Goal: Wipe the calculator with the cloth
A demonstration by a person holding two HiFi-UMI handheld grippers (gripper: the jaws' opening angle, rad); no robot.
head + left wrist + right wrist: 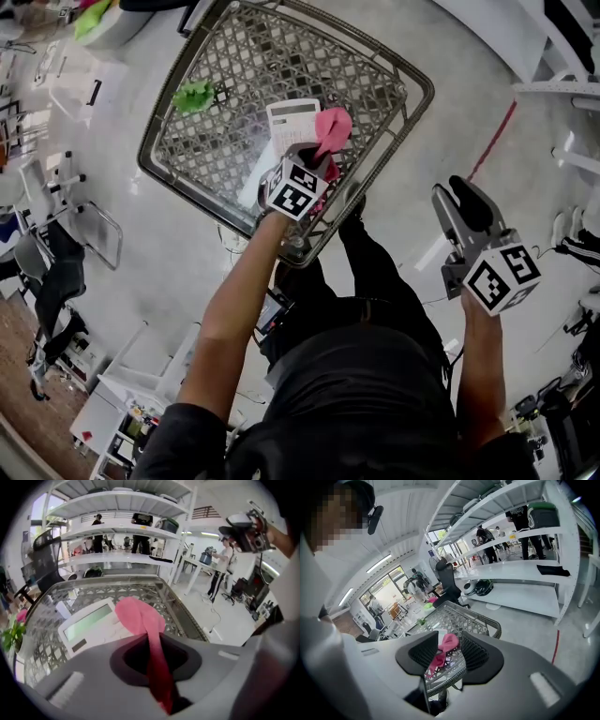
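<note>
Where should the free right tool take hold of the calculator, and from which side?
Probably the calculator's display end, straddling its long edges from above: it lies flat on the mesh table, and the pink cloth in the left tool drapes over its keys.

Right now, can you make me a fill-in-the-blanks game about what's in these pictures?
1. The left hand-held gripper is shut on a ____ cloth.
2. A ____ calculator lies on the lattice table.
3. The right hand-held gripper, jaws apart and off to the side of the table, holds ____.
4. The little plant on the table is ____.

Missing words: pink; white; nothing; green.
</note>
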